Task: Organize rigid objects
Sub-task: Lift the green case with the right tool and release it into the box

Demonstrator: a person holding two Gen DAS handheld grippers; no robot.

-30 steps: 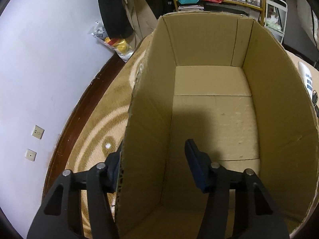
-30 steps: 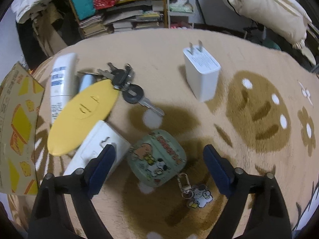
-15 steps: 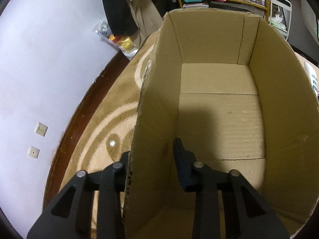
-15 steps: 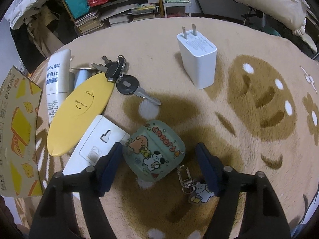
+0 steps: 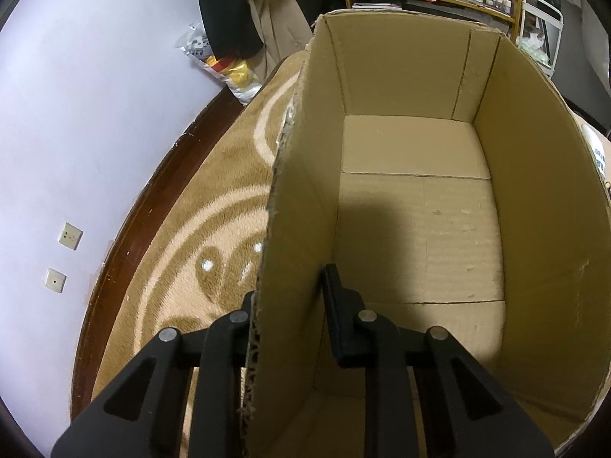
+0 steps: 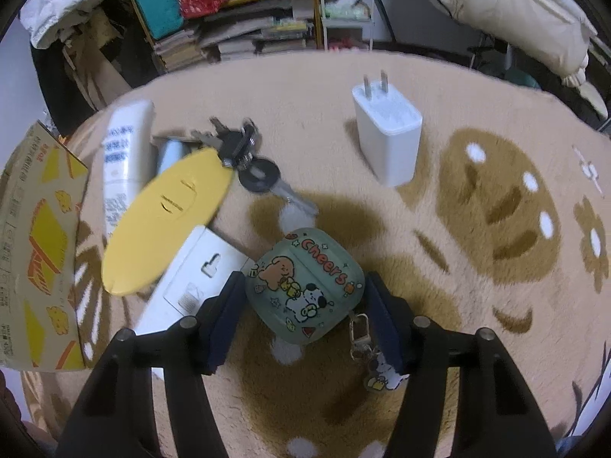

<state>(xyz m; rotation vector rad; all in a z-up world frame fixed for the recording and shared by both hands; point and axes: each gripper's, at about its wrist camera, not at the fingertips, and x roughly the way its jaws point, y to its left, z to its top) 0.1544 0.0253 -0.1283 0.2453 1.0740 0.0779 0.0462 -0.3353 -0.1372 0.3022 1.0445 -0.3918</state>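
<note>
Green earbud case (image 6: 305, 286), printed with cartoon animals and the word "Cheers", sits low in the centre of the right wrist frame between the blue pads of the right gripper (image 6: 301, 307); the jaws stand narrow about its two sides, though whether the pads actually press it is hard to tell from this angle. Its keyring charm (image 6: 380, 376) trails toward the lower right, beside the right finger. All of it lies on a tan plush rug (image 6: 477, 343) with brown smiling-face patterns. Just left of the case is a white card packet (image 6: 191, 278), overlapped by a yellow oval case (image 6: 168, 217); beyond these lie a white tube (image 6: 122, 145) and a bunch of keys (image 6: 248, 160), the long key reaching almost to the green case. At upper right of centre a white plug adapter (image 6: 389, 133) stands apart, with open rug around it and to the right. Cluttered shelves (image 6: 248, 11) fill the top of the frame. In the left wrist frame, the left gripper (image 5: 290, 324) straddles the near left wall of a cardboard box (image 5: 301, 210), one finger outside, one inside, closed on the wall. The box floor is bare. To the left, rug runs to a dark skirting board (image 5: 152, 198) and a pale wall (image 5: 76, 95).
</note>
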